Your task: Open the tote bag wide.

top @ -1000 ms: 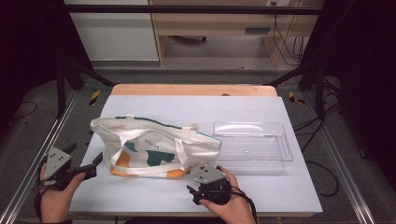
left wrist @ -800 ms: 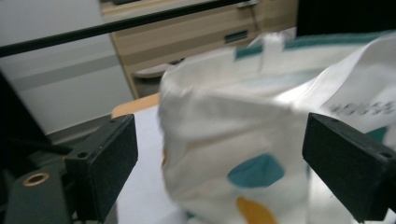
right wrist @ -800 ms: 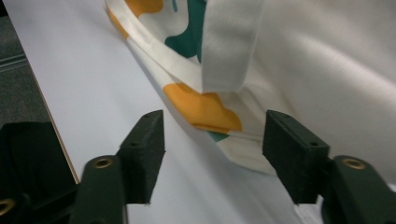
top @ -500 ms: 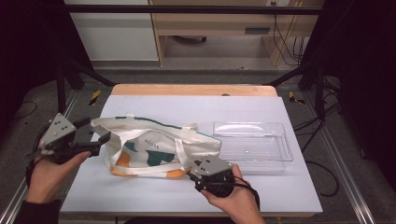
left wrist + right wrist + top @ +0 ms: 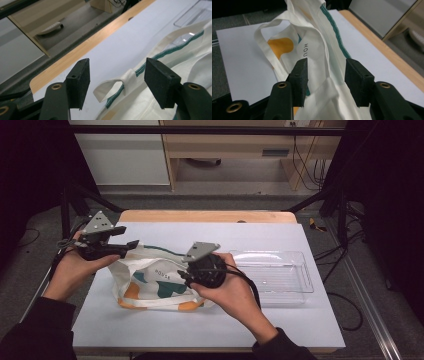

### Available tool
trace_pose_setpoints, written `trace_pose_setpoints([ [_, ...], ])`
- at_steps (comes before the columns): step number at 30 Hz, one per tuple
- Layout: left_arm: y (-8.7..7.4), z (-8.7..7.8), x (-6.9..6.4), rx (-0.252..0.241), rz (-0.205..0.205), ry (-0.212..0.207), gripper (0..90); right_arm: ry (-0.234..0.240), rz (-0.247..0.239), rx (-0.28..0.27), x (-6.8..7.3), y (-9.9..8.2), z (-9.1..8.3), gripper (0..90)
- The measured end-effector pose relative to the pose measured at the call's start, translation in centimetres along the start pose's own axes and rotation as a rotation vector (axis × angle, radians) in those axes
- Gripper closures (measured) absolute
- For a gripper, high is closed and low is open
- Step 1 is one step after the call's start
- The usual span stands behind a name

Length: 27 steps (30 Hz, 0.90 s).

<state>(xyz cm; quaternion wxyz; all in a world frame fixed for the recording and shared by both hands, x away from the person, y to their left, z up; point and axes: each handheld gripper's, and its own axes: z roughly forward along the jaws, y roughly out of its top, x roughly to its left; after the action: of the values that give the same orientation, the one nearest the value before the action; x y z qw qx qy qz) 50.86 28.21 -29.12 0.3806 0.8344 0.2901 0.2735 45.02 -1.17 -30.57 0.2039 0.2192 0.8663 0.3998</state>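
Tote bag (image 5: 150, 282) lies on the desk (image 5: 210, 325) left of centre, its near side partly hidden by the right hand; left tool (image 5: 117, 82) jaws apart, a small strap loop (image 5: 113, 86) between them at the bag's far left rim; right tool (image 5: 327, 80) jaws apart around bunched cloth, not clamped; clear tray (image 5: 280, 277) just right; front desk strip bare.

- Laboratory recording station: white-topped table (image 5: 150, 330) within a black frame (image 5: 210, 130).
- At 12 o'clock, wooden shelving (image 5: 225, 155); at 1 o'clock, loose cables (image 5: 300, 165).
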Motion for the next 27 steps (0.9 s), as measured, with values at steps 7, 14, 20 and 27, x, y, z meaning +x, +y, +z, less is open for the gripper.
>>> trace_pose_setpoints([
  [7, 0.1, 1.5, -1.1, 0.084, 0.028, -0.007, 30.6, -0.002, 0.001, 0.062, -0.1, -0.6, 1.9, 55.0],
  [14, -0.3, 3.1, -1.1, 0.165, 0.016, -0.04, 38.4, 0.035, -0.011, 0.103, 0.0, -1.6, 2.8, 60.9],
  [20, 0.0, 3.7, -1.3, 0.226, 0.038, -0.039, 67.8, 0.022, -0.017, 0.102, 0.5, -2.2, 3.1, 81.7],
  [27, 1.6, 4.4, -0.5, 0.238, 0.003, -0.038, 80.1, 0.065, -0.029, 0.067, 2.9, -3.6, 2.3, 84.2],
])
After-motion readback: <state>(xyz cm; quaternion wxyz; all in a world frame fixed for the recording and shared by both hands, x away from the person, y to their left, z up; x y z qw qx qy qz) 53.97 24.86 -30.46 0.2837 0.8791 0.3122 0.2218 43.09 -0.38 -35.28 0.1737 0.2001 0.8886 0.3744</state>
